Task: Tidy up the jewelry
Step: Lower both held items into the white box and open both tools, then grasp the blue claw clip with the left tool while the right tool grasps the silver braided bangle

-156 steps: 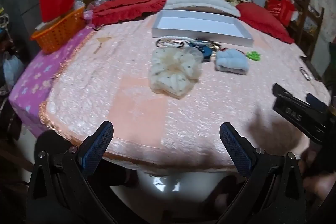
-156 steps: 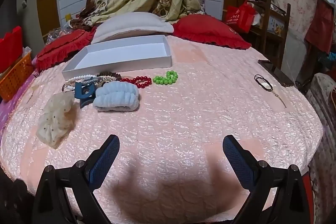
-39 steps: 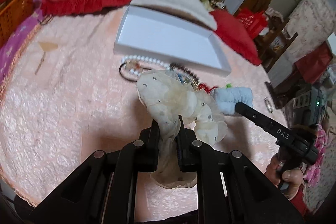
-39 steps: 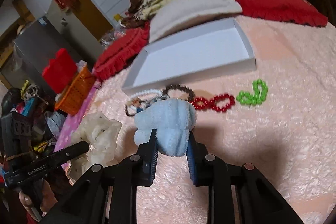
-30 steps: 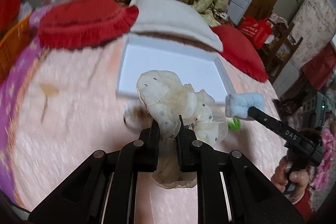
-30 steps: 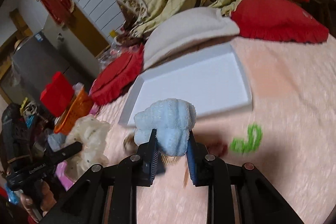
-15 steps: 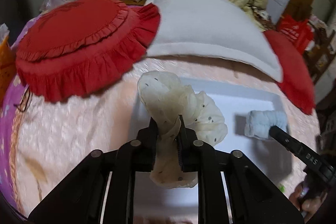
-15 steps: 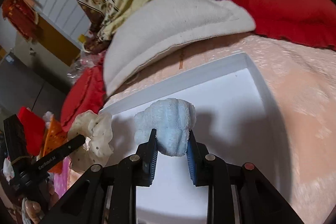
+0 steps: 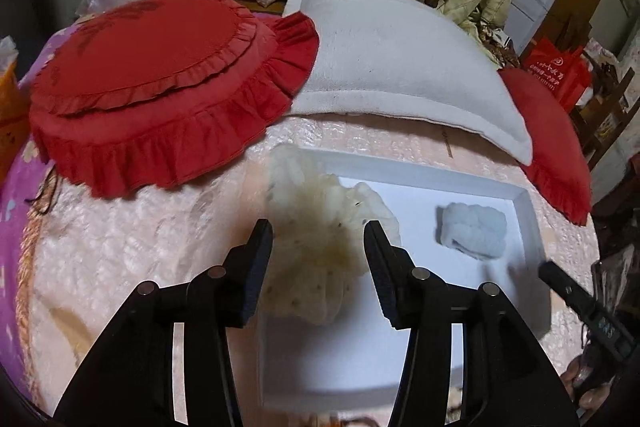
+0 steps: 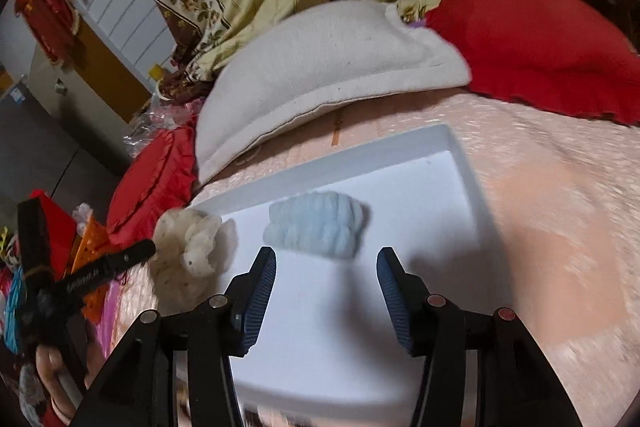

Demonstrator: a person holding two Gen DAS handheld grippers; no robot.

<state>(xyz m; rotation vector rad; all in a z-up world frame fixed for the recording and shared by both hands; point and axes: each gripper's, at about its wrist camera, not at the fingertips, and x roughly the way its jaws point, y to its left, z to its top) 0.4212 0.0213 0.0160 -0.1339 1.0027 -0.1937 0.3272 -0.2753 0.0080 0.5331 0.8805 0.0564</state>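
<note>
The left tool [image 9: 318,253] is hovering released, jaws spread, over the cream scrunchie [image 9: 320,247], which is lying in the left end of the white tray [image 9: 534,227], partly draped over its rim. The right tool [image 10: 326,287] is likewise hanging released just behind the blue scrunchie [image 10: 316,225], which is resting on the tray floor near the far wall, apart from the cream one. The tray is sitting on the pink bedspread [image 10: 560,227], in front of a white pillow [image 10: 332,63] and red cushions [image 9: 156,83].
</note>
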